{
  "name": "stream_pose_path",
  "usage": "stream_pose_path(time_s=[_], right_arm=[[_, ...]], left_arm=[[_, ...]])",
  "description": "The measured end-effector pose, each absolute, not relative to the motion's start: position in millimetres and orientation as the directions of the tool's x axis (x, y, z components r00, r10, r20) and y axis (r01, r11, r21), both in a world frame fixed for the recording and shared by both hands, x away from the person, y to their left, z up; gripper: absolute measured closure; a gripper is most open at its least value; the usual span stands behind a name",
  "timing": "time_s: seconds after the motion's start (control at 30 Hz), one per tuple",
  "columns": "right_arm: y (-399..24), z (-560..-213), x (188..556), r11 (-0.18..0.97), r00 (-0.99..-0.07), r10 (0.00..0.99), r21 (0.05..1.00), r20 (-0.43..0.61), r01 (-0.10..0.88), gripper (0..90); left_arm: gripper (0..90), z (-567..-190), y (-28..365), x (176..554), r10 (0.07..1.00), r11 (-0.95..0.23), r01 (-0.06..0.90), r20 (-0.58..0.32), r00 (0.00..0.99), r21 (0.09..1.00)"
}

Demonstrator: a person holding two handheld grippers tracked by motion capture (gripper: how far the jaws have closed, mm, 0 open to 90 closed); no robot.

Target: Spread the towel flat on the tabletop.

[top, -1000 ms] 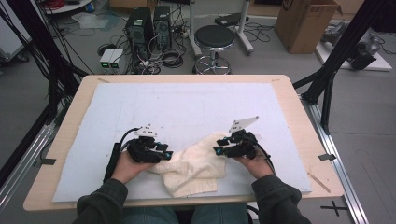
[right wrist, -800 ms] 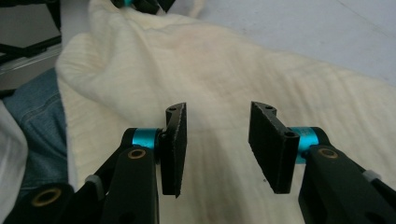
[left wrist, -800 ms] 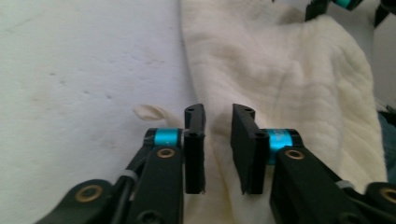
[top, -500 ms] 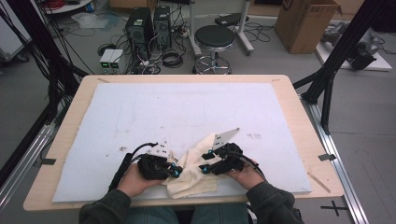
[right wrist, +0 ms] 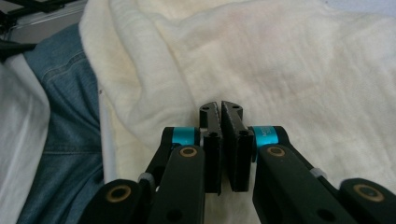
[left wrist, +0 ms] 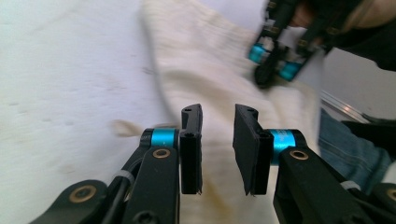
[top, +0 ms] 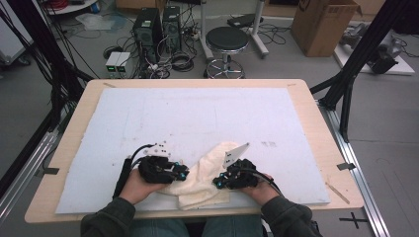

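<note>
A crumpled cream-coloured terry cloth towel [top: 205,175] lies bunched at the near edge of the pale blue foam mat [top: 207,118] that covers the light wooden table [top: 316,113], roughly midway between the person's two hands. One corner of the towel reaches toward the far right, and its near edge hangs close to the mat's near border.

The left gripper [top: 182,174] sits at the towel's left side, held level and pointing right. In the left gripper view its jaws stand apart with a clear gap, over the towel's ribbed surface [left wrist: 219,79] but not pressing on it; they have just been opening, with nothing pinched between them. So the left gripper [left wrist: 218,144] is released.

The right gripper [top: 218,182] sits at the towel's right side and points left, toward the other one. In the right gripper view its jaws have just been closing and now meet almost flat, clenched together above the folds of towel [right wrist: 280,65]; whether any cloth is caught between the tips of the right gripper [right wrist: 219,109] cannot be told. Blue denim trouser fabric [right wrist: 65,130] shows at the left of that view, beyond the towel's edge.
</note>
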State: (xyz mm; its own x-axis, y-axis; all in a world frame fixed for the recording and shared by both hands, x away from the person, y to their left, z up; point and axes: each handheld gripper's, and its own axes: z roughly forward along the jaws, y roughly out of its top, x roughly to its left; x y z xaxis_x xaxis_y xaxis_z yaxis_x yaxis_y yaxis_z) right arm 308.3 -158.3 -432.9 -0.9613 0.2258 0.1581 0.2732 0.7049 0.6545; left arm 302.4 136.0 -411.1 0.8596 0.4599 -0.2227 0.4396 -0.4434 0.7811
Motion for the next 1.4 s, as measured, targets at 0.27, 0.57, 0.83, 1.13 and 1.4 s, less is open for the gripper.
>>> stream_pose_path(time_s=[0.27, 0.57, 0.83, 1.13, 1.4], right_arm=[[-170.2, -432.5, 300.0, 0.708, -0.962, 0.216, 0.652, 0.166, 0.271, 87.5], [-171.8, -433.5, 300.9, 0.706, -0.963, 0.215, 0.656, 0.163, 0.268, 87.2], [-171.9, -433.9, 302.7, 0.699, -0.961, 0.219, 0.661, 0.166, 0.274, 87.0], [-173.8, -431.7, 298.0, 0.714, -0.964, 0.205, 0.648, 0.169, 0.266, 87.6], [-183.8, -412.1, 312.7, 0.640, -0.942, 0.297, 0.700, 0.156, 0.317, 70.0]], left_arm=[[69.5, -413.8, 139.1, 321.1, 0.539, -0.431, 0.488, -0.217, 0.814, 0.759], [59.8, -427.8, 130.5, 332.2, 0.557, -0.491, 0.541, -0.231, 0.797, 0.683], [66.8, -429.9, 134.0, 336.0, 0.537, -0.489, 0.548, -0.261, 0.802, 0.679], [88.2, -417.3, 140.5, 315.4, 0.485, -0.508, 0.484, -0.228, 0.844, 0.713], [65.4, -408.7, 139.1, 312.4, 0.492, -0.448, 0.483, -0.243, 0.836, 0.752]])
